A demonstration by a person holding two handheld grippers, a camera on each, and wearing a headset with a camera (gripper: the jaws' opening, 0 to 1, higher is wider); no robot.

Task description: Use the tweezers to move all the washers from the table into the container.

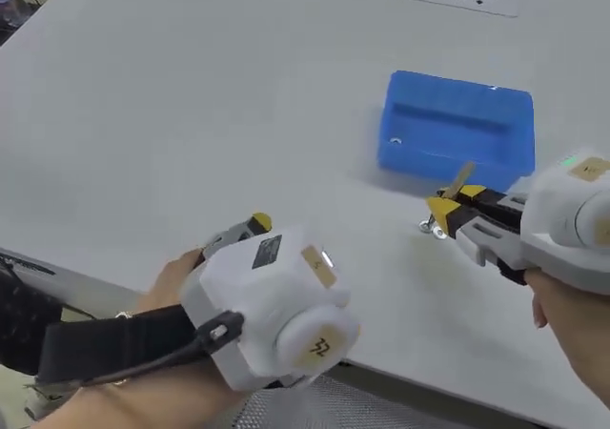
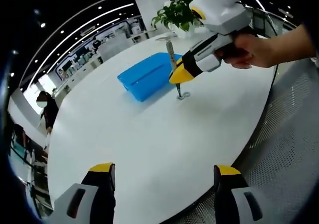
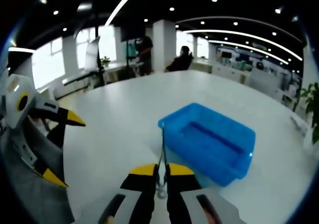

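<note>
The blue container [image 1: 457,124] — shallow, rectangular — holds one small washer [image 1: 396,142].

The container [image 1: 457,129] is a shallow blue rectangular tray, open at the top, resting flat on the white tabletop [image 1: 191,114] well in from its near edge. A small pale ring [image 1: 396,142] lies inside it by the left wall. The tweezers [image 1: 461,178], slim with a tan upper end, stand steeply, pinched in the right tongs [image 1: 441,207]. Their tips point down at a metal washer [image 1: 434,228] lying flat on the tabletop just beside the container's near wall.
</note>
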